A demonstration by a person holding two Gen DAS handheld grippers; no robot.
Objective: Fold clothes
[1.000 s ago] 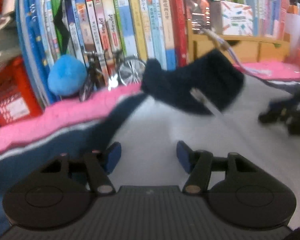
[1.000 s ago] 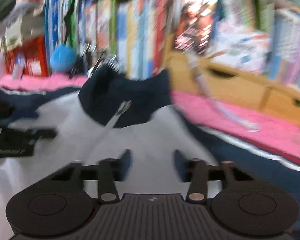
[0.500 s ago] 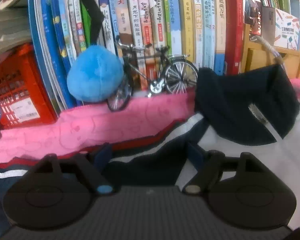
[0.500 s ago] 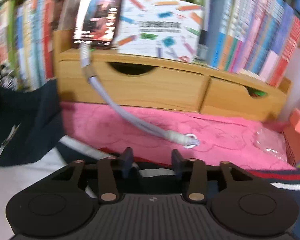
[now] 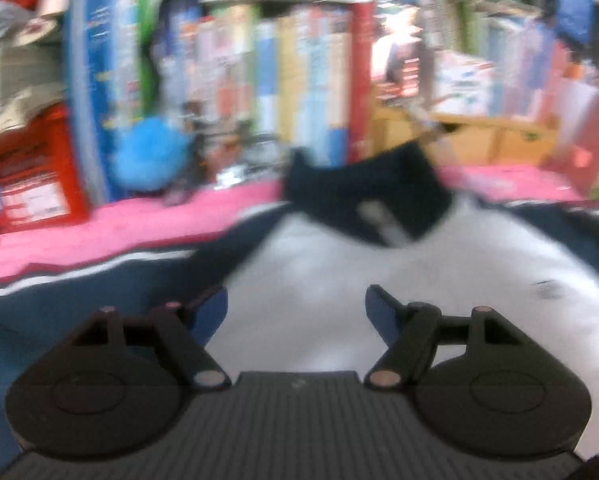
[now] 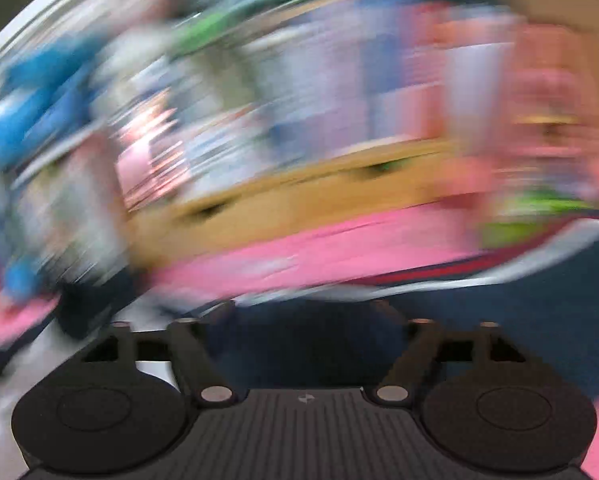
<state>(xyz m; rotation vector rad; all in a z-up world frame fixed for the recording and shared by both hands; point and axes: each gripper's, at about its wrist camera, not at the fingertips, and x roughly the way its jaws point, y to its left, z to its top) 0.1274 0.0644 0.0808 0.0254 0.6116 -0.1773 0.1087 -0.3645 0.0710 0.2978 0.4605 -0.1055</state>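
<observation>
2 grippers, nothing held: left gripper (image 5: pixel 296 312) gapes, just narrowing, above the white-and-navy jacket (image 5: pixel 339 280); right gripper (image 6: pixel 303 316), jaws just widening, over its navy sleeve (image 6: pixel 499 320).

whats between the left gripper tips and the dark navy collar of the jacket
Only the jacket's own white panel: in the left wrist view it runs bare from the open left gripper up to the navy collar.
</observation>
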